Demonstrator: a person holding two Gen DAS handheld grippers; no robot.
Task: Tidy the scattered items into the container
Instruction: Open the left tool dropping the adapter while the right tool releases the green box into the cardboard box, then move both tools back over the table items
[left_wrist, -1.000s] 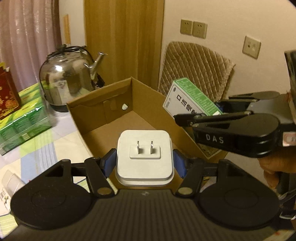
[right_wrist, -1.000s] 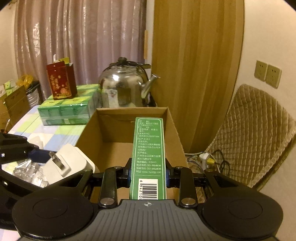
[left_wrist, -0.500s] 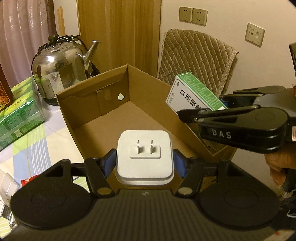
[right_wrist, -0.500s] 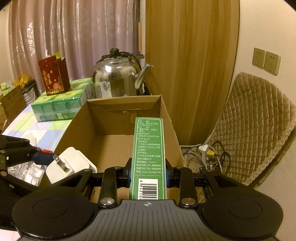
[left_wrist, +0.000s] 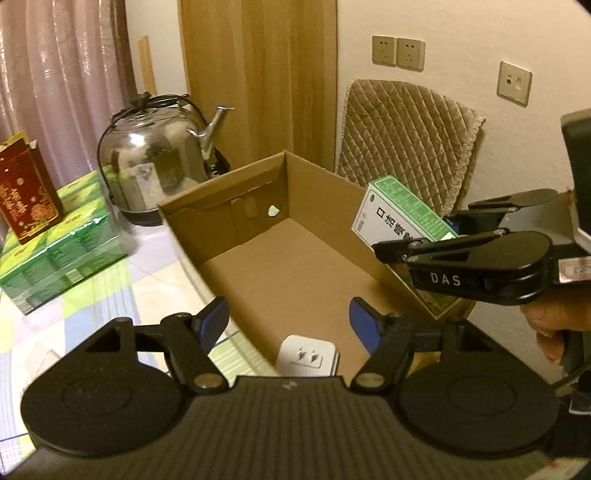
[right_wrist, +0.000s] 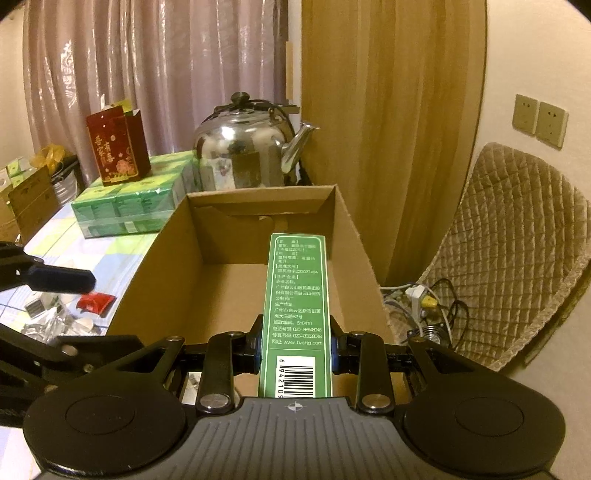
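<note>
While its jaws are opening with nothing between them, the left gripper (left_wrist: 289, 314) hangs over the near end of the cardboard box (left_wrist: 314, 192). White plug adapter (left_wrist: 308, 355): lying on the box floor, prongs up. Right gripper (right_wrist: 295, 349): clamped on a green carton (right_wrist: 295, 295) above the box. Beyond: steel kettle (right_wrist: 242, 157), green packs (right_wrist: 125, 206), red bag (right_wrist: 118, 149).
</note>
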